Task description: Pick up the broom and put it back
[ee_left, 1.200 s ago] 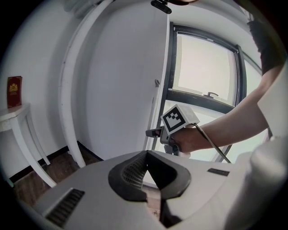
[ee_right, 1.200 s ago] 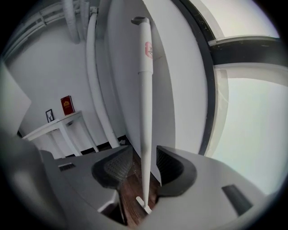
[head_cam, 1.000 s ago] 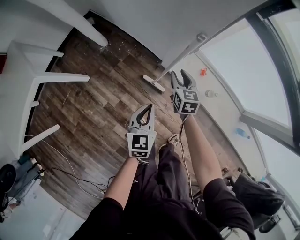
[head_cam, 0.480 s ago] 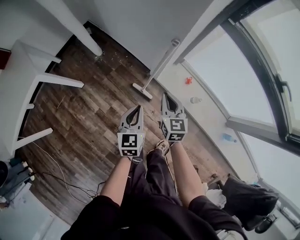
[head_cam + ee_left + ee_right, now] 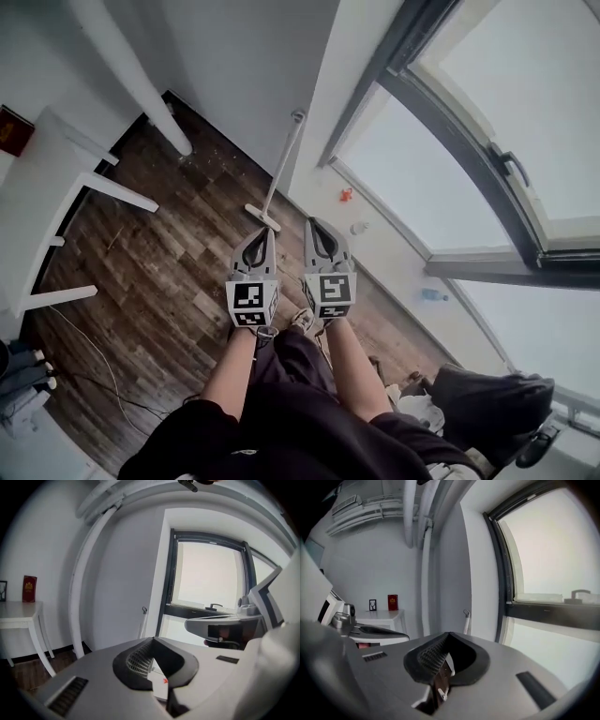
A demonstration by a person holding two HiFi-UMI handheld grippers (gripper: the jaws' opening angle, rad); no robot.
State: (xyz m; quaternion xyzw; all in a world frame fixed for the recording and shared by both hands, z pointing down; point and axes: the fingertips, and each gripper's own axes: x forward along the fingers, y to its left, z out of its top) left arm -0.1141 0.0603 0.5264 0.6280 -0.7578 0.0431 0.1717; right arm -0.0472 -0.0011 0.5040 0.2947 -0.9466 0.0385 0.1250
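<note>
Broom (image 5: 278,169): leans on the white wall by the window corner; head on the wood floor (image 5: 159,272), handle slants up, loop at its top end. Stands free.
L gripper (image 5: 263,234): jaws together, tips meet, nothing btwn them. Held out in front; broom head lies just past its tips in head view, not touching.
R gripper (image 5: 313,227): jaws closed tight, empty. Just beside the L one, side by side, apart from the broom.
Aim: both point twd the wall/window; broom handle shows beyond the jaws in both gripper views, well apart.
Person: bare forearms, dark trousers, one shoe (image 5: 302,321) btwn the arms.
Table (image 5: 56,202): white, at left; red book (image 5: 29,588) on it.
Pipe (image 5: 131,80): white, on the wall left of the broom.
Window (image 5: 469,141): dark frame, at right; small red item (image 5: 346,194) and small bottle (image 5: 429,294) on the pale ledge below.
Bag (image 5: 492,398): black, bottom right.
</note>
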